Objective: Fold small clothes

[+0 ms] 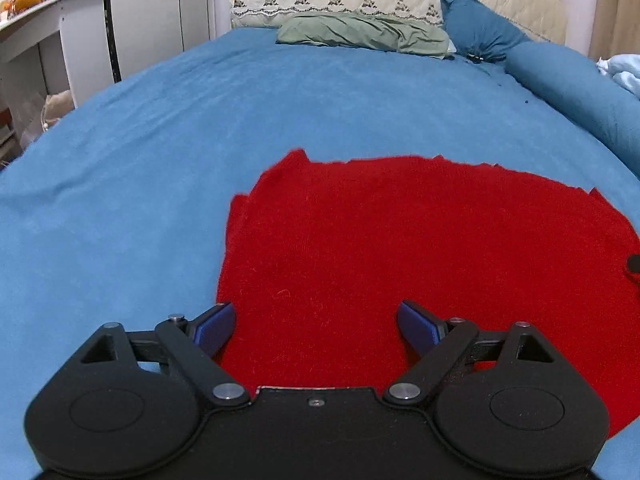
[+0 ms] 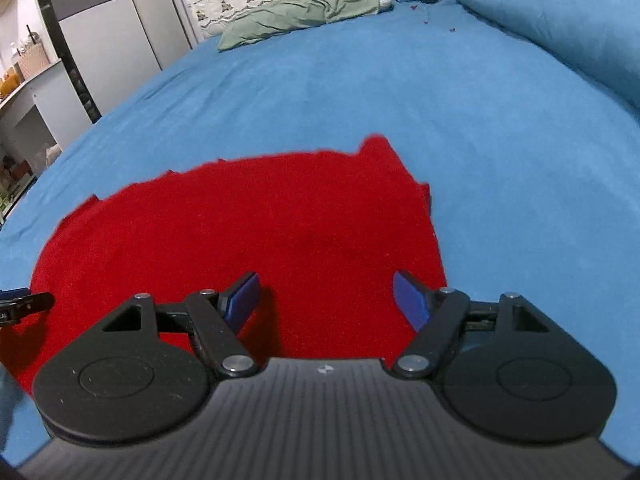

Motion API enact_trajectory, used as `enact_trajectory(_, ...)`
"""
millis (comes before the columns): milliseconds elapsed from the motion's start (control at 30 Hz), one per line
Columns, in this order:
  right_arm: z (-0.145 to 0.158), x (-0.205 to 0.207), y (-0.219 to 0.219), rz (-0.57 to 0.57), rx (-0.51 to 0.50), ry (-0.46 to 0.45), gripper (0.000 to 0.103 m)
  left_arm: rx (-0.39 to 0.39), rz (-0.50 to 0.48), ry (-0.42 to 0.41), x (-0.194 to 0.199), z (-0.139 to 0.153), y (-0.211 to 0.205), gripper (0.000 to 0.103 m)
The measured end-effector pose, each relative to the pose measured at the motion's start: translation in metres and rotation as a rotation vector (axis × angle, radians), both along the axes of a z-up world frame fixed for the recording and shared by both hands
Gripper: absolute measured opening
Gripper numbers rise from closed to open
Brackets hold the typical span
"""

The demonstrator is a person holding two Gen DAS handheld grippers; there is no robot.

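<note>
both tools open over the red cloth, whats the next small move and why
Probably lower both and pinch the near edge. The left tool and right tool stand open above the red cloth, which lies flat on the blue bed, gripped by neither.

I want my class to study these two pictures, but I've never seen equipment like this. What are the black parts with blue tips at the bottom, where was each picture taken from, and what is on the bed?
A person holds a two-finger gripping tool in each hand, and each tool carries a wide-angle camera looking forward along its fingers. One picture is from the left gripper, the other from the right gripper. The blue tips are the finger pads. Both tools stand open over a red garment spread flat on a blue bedspread; nothing is gripped. Each sits near one of the garment's near corners. Farther back lie a green pillow, a blue pillow and a long blue bolster. The aim is folding the garment.
</note>
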State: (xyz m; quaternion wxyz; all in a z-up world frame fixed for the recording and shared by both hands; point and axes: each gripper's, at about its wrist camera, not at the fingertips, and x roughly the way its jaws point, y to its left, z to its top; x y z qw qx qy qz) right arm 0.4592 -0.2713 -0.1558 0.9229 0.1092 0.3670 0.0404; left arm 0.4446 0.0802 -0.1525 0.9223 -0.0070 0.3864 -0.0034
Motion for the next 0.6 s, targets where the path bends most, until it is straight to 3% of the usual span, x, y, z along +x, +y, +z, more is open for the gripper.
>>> enact_trajectory(133, 0.044, -0.042, -0.009, 0.033, -0.005, -0.101, 0.092, 0.009, -0.051, -0.090, -0.025, 0.042, -0.012, 0.092)
enact_trajectory(233, 0.062, -0.068, -0.019, 0.039, -0.076, -0.089, 0.094, 0.040, -0.118, -0.151, -0.047, 0.071, -0.037, 0.103)
enact_trajectory(300, 0.064, -0.082, -0.028, 0.059, -0.085, -0.059, 0.094, 0.043, -0.173, -0.153, -0.055, 0.079, -0.057, 0.103)
enact_trajectory(433, 0.042, -0.099, -0.045, 0.031, -0.086, 0.007, 0.094, 0.052, -0.247, -0.080, -0.056, 0.066, -0.093, 0.103)
enact_trajectory(600, 0.012, -0.117, -0.056, -0.004, -0.023, 0.051, 0.091, 0.054, -0.259, 0.024, -0.050, 0.028, -0.113, 0.103)
